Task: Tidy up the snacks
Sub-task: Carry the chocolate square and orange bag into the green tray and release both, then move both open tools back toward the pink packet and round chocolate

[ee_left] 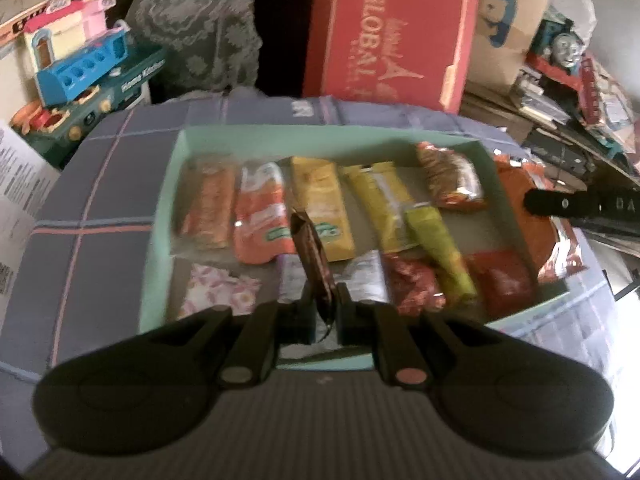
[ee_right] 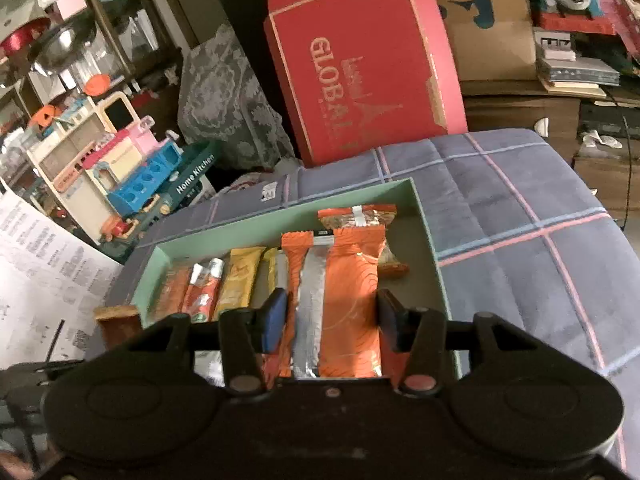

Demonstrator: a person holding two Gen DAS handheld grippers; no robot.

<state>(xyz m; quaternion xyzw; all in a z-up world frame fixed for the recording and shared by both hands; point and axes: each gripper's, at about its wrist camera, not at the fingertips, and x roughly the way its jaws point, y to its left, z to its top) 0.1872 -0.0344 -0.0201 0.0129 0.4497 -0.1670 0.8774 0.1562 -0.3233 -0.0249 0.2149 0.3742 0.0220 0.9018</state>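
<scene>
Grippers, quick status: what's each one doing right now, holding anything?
Left gripper: shut on a dark brown snack wrapper, above the green box.
Right gripper: shut on an orange snack packet.

Both pictures are dim and softly blurred, with strong fisheye bending and dark corners. Pale daylight glares at the right edge of the left wrist view, and the snacks in the shallow mint-green cardboard box point(ee_left: 160, 208) look smeared.

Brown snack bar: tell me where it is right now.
In the left wrist view the brown snack bar is pinched in the left tool, held over the near middle of the green box, in front of the yellow packet.
</scene>
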